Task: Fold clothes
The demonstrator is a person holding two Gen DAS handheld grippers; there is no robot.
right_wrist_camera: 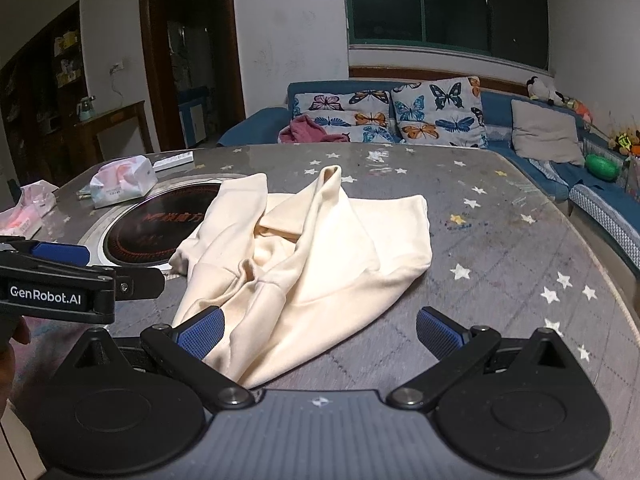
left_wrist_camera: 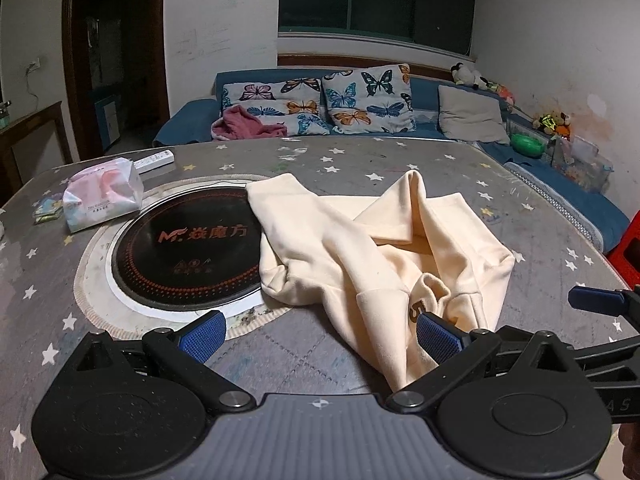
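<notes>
A cream garment [left_wrist_camera: 372,256] lies crumpled on the grey star-patterned table [left_wrist_camera: 360,156], partly over a round black cooktop [left_wrist_camera: 188,252]. In the left wrist view my left gripper [left_wrist_camera: 320,334] stands open just before the garment's near edge, its right blue pad [left_wrist_camera: 438,338] over the cloth without pinching it. The right gripper's blue fingertip [left_wrist_camera: 596,300] shows at the right edge. In the right wrist view the garment [right_wrist_camera: 312,264] fills the middle, and my right gripper [right_wrist_camera: 320,334] is open over its near hem. The left gripper's body [right_wrist_camera: 60,280] reaches in from the left.
A tissue pack [left_wrist_camera: 104,194] and a white remote [left_wrist_camera: 154,160] sit at the table's far left; another pink pack [right_wrist_camera: 28,208] lies at the left edge. Behind the table runs a blue sofa [left_wrist_camera: 560,184] with butterfly cushions [left_wrist_camera: 368,98], toys and a pink cloth [left_wrist_camera: 244,122].
</notes>
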